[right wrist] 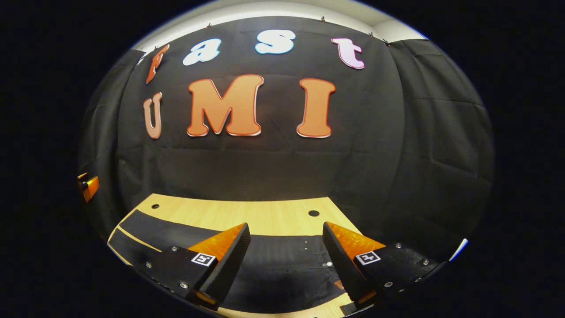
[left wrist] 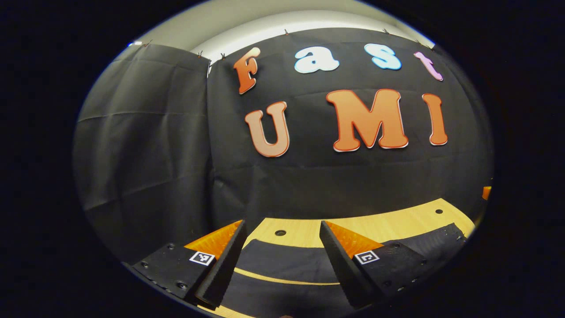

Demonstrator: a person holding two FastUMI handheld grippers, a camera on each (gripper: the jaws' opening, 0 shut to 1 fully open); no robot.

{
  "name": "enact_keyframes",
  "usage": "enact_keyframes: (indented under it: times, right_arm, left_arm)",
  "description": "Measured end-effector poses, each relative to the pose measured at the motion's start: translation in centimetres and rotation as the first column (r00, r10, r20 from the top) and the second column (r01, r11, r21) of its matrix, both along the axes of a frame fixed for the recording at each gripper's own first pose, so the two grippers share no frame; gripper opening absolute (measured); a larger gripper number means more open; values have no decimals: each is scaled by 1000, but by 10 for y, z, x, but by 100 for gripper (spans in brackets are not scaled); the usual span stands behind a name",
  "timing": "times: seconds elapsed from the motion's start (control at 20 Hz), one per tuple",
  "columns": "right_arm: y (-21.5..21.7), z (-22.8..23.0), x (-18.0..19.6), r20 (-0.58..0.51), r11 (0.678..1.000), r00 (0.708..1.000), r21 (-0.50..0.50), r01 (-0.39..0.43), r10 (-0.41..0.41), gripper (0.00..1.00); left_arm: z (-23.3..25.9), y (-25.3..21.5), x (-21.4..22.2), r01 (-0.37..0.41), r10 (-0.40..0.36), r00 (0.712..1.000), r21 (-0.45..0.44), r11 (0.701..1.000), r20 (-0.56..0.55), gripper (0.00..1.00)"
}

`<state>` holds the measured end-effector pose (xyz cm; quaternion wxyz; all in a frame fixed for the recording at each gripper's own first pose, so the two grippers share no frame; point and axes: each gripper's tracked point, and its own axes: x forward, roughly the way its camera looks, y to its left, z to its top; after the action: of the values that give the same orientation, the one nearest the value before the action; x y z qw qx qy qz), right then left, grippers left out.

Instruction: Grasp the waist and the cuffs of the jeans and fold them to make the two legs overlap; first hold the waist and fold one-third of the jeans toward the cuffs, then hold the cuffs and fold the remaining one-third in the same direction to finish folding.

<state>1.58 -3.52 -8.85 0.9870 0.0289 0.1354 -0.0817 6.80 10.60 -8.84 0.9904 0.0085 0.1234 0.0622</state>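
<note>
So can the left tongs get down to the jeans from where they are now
Probably yes. The left tongs hang open right over the dark jeans on the wooden table, with nothing between them.

Black jeans (right wrist: 273, 260) lie on the pale wooden table (right wrist: 247, 216).

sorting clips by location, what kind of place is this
Most likely a staged recording booth, not a home. Black cloth hangs as the back wall, a light wooden table with drilled holes stands before it, and dark jeans lie on it under the open right gripper.
</note>
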Motion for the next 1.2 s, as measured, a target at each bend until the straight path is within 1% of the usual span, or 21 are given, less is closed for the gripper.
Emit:
enact_keyframes:
  times: [0.05,0.15,0.3,0.35,0.45,0.55,0.65,0.75,0.95,1.1,1.2]
  right_arm:
    - [-6,-7,0,-24,1000,1000,8,15,-15,99]
    - [-11,-18,1,-72,998,997,52,37,-33,99]
    - [-23,-50,-5,-177,986,982,141,89,-63,100]
    - [-26,-62,-7,-216,977,974,181,112,-71,99]
    - [-33,-86,-12,-292,958,952,237,162,-88,99]
    - [-39,-113,-19,-373,941,922,266,211,-102,99]
    - [-50,-135,-25,-433,914,893,302,270,-121,99]
    - [-55,-154,-27,-489,875,862,352,333,-131,98]
    - [-70,-194,-38,-599,801,787,393,451,-149,97]
    - [-81,-221,-48,-675,743,723,409,531,-145,96]
    - [-87,-237,-54,-712,720,689,406,563,-138,97]
  left_arm:
    - [-7,9,0,-12,12,1000,-4,1000,-28,99]
    - [-25,30,-3,-46,45,995,-11,999,-89,99]
    - [-56,62,-6,-109,101,977,-32,993,-190,100]
    - [-67,72,-6,-127,114,968,-42,991,-224,99]
    - [-85,90,-7,-160,138,947,-56,985,-291,100]
    - [-106,105,-12,-193,158,920,-63,979,-358,100]
    - [-125,119,-19,-221,172,894,-73,973,-415,99]
    - [-144,128,-26,-247,176,862,-91,965,-476,99]
    - [-185,136,-33,-308,175,782,-128,943,-598,99]
    - [-207,139,-43,-356,167,713,-146,923,-681,99]
    - [-224,141,-50,-389,165,663,-148,909,-731,100]
